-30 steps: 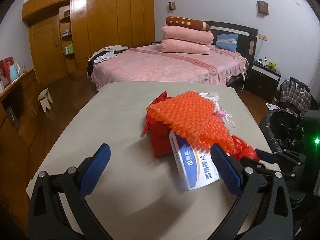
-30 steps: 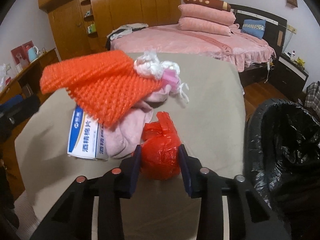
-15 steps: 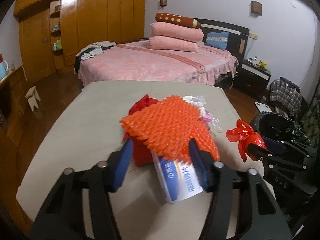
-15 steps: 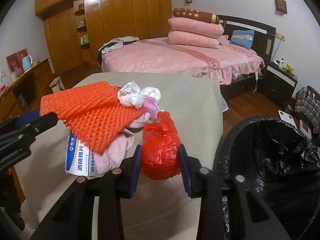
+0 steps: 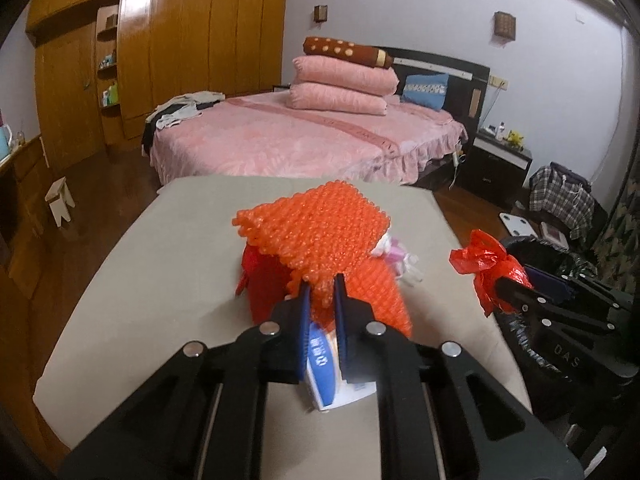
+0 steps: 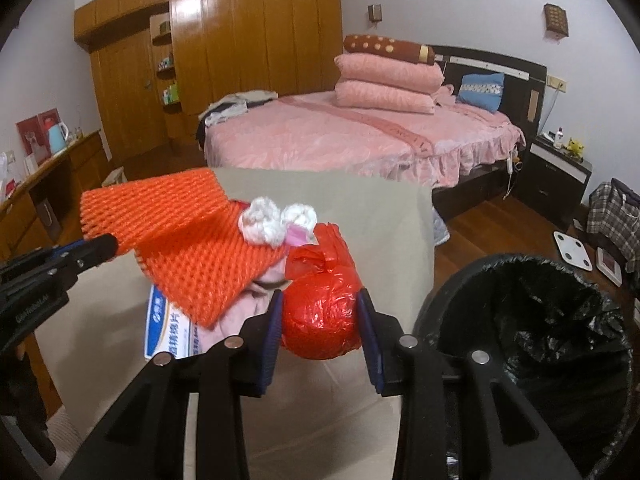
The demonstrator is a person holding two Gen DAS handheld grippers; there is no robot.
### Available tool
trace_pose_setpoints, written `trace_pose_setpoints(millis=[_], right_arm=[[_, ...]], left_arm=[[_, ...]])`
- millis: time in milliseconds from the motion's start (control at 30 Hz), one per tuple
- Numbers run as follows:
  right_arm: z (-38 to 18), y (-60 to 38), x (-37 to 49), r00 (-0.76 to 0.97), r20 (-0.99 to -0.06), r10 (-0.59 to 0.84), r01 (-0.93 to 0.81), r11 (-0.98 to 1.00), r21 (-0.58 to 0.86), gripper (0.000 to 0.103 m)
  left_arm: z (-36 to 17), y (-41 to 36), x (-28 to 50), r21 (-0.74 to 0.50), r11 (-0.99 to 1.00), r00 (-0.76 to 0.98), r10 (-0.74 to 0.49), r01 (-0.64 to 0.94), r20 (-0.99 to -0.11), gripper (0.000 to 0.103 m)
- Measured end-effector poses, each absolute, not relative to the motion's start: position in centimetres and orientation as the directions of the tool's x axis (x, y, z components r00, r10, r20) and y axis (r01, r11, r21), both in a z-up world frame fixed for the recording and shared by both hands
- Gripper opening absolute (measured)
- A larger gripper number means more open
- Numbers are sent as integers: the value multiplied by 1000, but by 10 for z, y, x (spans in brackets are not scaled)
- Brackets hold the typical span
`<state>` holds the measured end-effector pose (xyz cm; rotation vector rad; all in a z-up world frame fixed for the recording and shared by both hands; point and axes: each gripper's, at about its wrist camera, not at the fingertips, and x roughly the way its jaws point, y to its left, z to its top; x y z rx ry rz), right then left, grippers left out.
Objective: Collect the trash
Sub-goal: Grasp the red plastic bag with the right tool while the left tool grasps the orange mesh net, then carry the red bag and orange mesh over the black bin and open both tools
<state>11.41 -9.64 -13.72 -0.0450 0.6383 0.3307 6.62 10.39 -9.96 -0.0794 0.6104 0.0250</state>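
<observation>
The bench [image 5: 168, 280] under my two tools is the biggest thing in front of me, a beige top with one heap of trash near its middle. Off its right edge stands one bin lined with a black bag [image 6: 532, 320], just beside my right tool [image 6: 320, 312].

The largest piece in the heap is one orange foam net [image 5: 320, 232], which lies across the top. My left tool [image 5: 321, 300] is closing on its near edge: the blue pads are almost together with a fold of the net pinched between them, so the net sits right at my fingertips and spreads away from them over the rest of the heap. In the right view the same tool [image 6: 94, 250] shows at the left, nipping the net's corner.

Under the net I count one red bag [image 5: 264, 280] on the left, one pink cloth [image 6: 240, 308] and one blue and white box [image 6: 172, 328] poking out at the near side, directly below my left tool. On the far right of the net lie two white wads of paper [image 6: 276, 220], touching each other.

My right tool grips one red plastic bundle [image 6: 320, 312], knotted at the top; the pads press on both its sides and it is off the bench, between the heap and the bin.
</observation>
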Motion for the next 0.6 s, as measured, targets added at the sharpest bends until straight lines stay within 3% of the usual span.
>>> trace_pose_setpoints(millis=[600], right_arm=[[-104, -192, 96, 836, -532, 138, -128, 990, 56, 36]], left_arm=[[-93, 10, 78, -82, 978, 804, -204, 192, -559, 10]])
